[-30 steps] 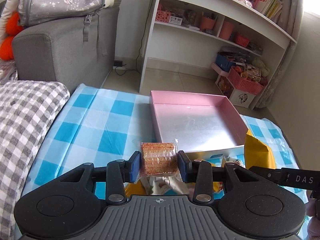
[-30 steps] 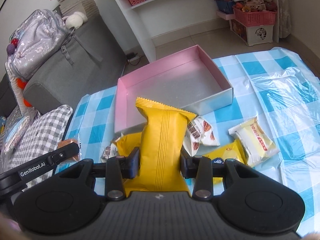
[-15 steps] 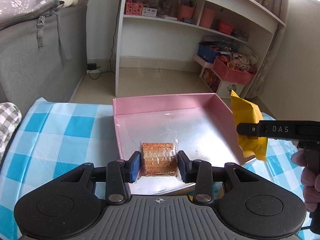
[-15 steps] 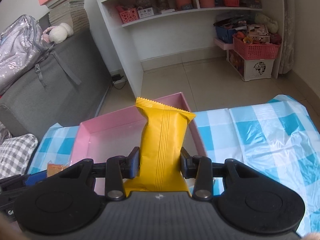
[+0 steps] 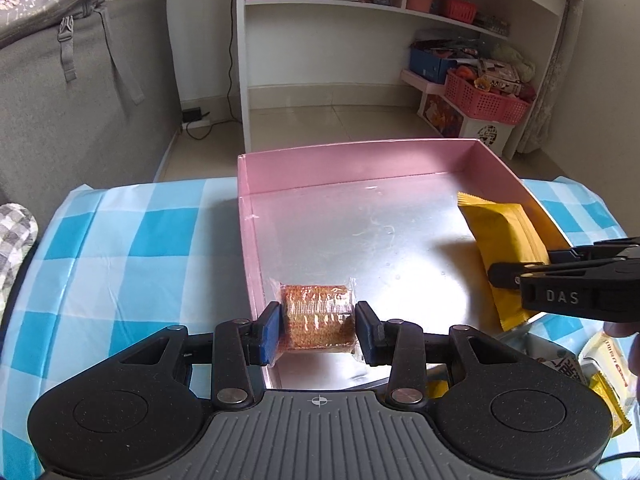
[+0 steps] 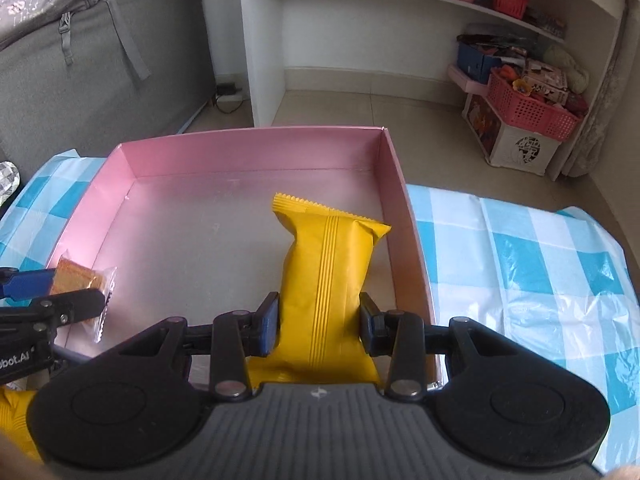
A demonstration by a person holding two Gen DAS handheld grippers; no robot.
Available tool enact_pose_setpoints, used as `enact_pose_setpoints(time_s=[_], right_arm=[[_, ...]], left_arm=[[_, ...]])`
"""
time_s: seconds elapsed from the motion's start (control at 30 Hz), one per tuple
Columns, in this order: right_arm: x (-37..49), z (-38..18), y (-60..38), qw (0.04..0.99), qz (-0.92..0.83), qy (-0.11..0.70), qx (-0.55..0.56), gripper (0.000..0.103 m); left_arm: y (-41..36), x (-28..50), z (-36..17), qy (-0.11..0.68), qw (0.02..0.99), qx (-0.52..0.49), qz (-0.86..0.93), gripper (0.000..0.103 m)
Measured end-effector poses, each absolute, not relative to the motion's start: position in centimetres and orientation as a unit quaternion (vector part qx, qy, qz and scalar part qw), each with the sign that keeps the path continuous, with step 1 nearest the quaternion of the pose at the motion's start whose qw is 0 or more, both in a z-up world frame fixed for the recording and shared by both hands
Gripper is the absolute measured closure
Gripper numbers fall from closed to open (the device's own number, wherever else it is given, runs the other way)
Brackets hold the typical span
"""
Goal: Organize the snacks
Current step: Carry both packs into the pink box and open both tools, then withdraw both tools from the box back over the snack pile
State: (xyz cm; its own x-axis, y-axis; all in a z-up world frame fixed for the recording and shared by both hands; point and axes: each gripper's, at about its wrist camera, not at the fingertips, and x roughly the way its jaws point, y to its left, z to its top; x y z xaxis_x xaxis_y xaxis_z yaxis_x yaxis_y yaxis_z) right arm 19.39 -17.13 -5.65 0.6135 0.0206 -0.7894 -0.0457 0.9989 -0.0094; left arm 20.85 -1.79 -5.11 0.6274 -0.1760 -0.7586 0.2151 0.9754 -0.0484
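While both grippers reach over the pink box (image 5: pixel 360 160), each has a snack clamped between its 2 fingers. Seen from the left wrist camera, the left gripper (image 5: pixel 319 330) is closed on a small clear-wrapped orange wafer (image 5: pixel 318 316), which sits at the near left corner of the box, just inside the left wall and above the shiny silver floor; whether it touches the floor cannot be told. From the right wrist camera, the right gripper (image 6: pixel 319 326) squeezes a yellow packet (image 6: pixel 326 276) around its lower half, the serrated top end pointing toward the far wall, with the packet over the right side of the box near the right wall. That same packet shows in the left view, slanted along the right wall with its shadow on the silver floor beside it. A blue and white checked cloth (image 5: pixel 120 248) covers the table under the box. At the lower right of the left view, a few more wrapped snacks (image 5: pixel 600 364) lie on the cloth outside the box. Behind stand a white shelf unit (image 6: pixel 264 40), a grey sofa (image 5: pixel 80 100) and a red basket (image 6: pixel 532 108) on the floor.
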Motion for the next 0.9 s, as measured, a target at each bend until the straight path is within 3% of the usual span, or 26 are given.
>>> enact_pose_setpoints(time_s=[0.2,0.27,0.3,0.4,0.53,0.9], right_arm=[[18.1,-5.4,-16.1,0.893,0.020,0.449,-0.003,0.067],[17.7,-5.2,-16.0,0.898,0.025,0.438,0.005,0.065],[17.7,-4.9,-16.2,0.902,0.024,0.431,0.012,0.060],[17.1,-4.0,-16.4,0.909,0.026,0.415,0.024,0.033],[16.7,-2.6,-16.7,0.912,0.025,0.408,0.032,0.026],[13.1,-0.5,-17.7,0.913,0.002,0.403,0.059,0.012]], left_arm=[[-1.3,21.1,-5.1,0.426,0.897,0.023,-0.118,0.065],[-1.5,20.9,-4.9,0.425,0.897,0.029,-0.121,0.061],[-1.5,20.7,-4.8,0.422,0.898,0.030,-0.121,0.061],[-1.6,20.0,-3.9,0.412,0.902,0.033,-0.123,0.040],[-1.4,19.0,-2.8,0.408,0.904,0.027,-0.128,0.023],[-0.7,14.0,-0.1,0.408,0.903,0.030,-0.134,0.012]])
